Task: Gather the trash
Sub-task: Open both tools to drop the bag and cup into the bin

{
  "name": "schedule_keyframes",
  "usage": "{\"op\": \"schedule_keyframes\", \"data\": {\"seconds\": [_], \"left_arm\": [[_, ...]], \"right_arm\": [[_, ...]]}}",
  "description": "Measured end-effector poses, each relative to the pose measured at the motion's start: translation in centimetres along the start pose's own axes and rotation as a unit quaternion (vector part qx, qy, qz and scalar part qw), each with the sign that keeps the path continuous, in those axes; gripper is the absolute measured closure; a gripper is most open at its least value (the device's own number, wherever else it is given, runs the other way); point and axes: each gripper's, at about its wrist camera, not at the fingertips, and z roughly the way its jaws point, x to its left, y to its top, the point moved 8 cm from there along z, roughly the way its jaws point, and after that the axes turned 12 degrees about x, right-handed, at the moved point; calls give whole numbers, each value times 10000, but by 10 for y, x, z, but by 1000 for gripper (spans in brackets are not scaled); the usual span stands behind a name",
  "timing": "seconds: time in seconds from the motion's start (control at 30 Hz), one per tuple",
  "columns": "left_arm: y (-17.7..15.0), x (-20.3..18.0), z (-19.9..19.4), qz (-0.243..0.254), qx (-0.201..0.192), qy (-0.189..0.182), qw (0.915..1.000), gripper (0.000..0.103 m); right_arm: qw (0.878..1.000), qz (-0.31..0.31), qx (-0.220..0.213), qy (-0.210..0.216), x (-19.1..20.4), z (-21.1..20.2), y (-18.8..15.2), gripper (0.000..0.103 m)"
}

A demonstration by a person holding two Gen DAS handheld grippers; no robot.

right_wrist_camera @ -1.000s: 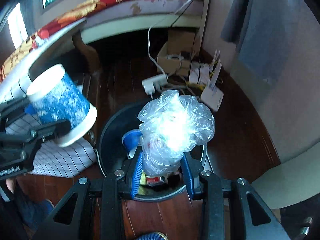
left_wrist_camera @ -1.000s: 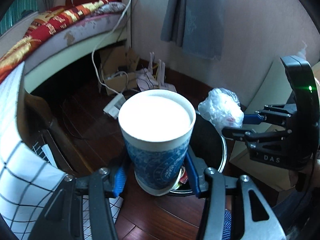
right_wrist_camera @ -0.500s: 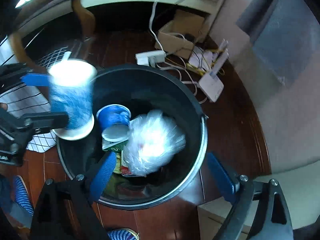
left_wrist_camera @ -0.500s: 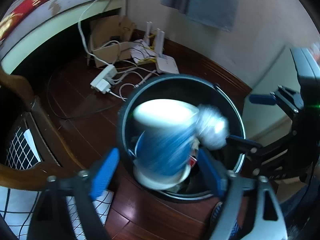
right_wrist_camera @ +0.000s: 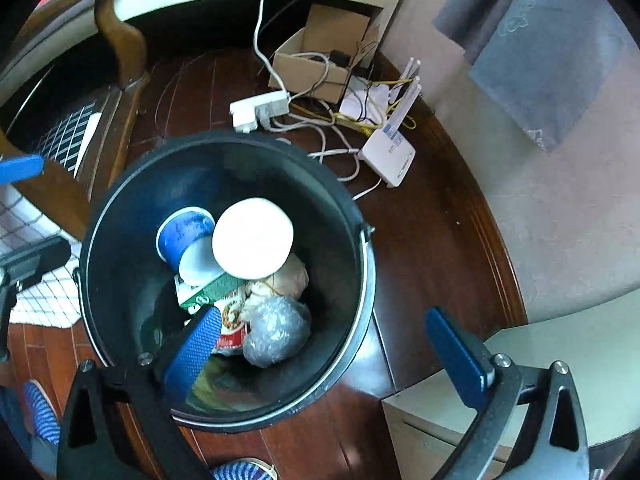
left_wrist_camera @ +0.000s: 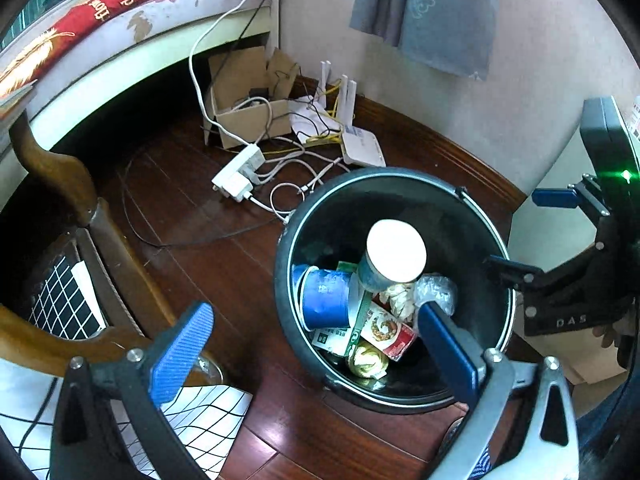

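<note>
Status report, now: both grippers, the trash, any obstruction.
Left gripper, right gripper: opening, empty. Paper cup, plastic bag inside bin. Nothing in the way.

Left tool (left_wrist_camera: 316,348) pointing steeply down, jaws opening, spread wide, nothing between the blue pads (left_wrist_camera: 182,354). Right tool (right_wrist_camera: 324,360) also tilted steeply down, jaws opening, spread wide, empty too. Seen from the left tool, right tool (left_wrist_camera: 520,236) just beside it on the right, a bit higher. Seen from the right tool, one blue fingertip (right_wrist_camera: 20,168) of the left tool at far left.
</note>
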Motion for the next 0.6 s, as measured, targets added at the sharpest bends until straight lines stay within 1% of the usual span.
{"op": "schedule_keyframes", "data": {"seconds": [0.27, 0.43, 0.6], "left_arm": [[6, 1, -23, -30, -207, 82, 9997, 0], [7, 0, -50, -46, -442, 150, 9989, 0], [8, 3, -80, -112, -685, 226, 9973, 0]], "right_arm": [[9996, 62, -274, 9, 2, -27, 10, 0], [9989, 87, -469, -14, 3, -49, 11, 0], [9968, 226, -764, 4, -1, -79, 10, 0]]}}
